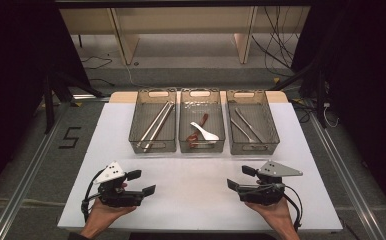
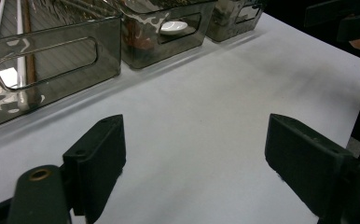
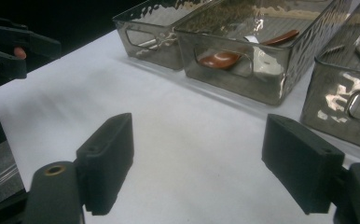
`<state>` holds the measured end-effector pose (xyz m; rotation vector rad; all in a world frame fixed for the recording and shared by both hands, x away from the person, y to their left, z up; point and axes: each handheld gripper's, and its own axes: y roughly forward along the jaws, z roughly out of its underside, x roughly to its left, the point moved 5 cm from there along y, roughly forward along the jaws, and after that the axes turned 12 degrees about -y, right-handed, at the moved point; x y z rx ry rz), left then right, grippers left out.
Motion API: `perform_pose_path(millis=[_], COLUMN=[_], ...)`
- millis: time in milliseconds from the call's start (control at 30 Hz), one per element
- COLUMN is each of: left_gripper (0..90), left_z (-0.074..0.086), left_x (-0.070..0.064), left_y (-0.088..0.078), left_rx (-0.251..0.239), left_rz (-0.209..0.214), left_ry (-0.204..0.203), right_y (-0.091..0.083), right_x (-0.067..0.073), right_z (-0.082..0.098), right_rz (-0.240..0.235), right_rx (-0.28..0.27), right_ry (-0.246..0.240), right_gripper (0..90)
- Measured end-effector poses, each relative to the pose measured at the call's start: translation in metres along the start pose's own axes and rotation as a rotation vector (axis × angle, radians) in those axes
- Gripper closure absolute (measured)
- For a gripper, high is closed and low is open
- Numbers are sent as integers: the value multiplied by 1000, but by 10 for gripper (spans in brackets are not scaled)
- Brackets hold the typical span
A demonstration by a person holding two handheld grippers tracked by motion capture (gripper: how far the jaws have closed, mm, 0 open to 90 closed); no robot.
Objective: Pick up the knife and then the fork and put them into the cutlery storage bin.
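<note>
The left gripper point(image 1: 142, 182) and right gripper point(image 1: 239, 177) are held wide apart in the jaws, empty, low over the table point(image 1: 191, 195). Nearest them, three bins point(image 1: 201, 145) of cutlery are ranged along the far side, well apart from both.

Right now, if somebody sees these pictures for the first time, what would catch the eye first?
Most striking are three smoky see-through bins in a row at the far side of the white table: the left bin holds long metal sticks, the middle bin a white spoon and a reddish-brown one, the right bin metal cutlery. Nearer, the left gripper and right gripper rest over bare table, fingers wide apart and holding nothing.
</note>
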<state>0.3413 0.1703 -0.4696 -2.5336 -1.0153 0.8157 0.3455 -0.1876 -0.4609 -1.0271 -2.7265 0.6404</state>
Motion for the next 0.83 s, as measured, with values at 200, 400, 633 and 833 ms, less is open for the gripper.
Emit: perform_pose_path(millis=[200,400,633,833], left_gripper=[191,186,184,183], left_z=[0,0,0,1], left_x=[0,0,1,1], left_y=[0,0,-1,-1], left_rx=[0,0,-1,1], left_rz=[5,8,8,6], left_ry=[-2,2,-1,-4], right_y=[-6,-7,-6,-5], right_x=[2,0,1,0], right_z=[7,10,10,10], right_rz=[12,24,23,26], right_rx=[-7,-3,3,2], right_ry=[-9,-1,-10,-12], right_gripper=[232,228,228,228])
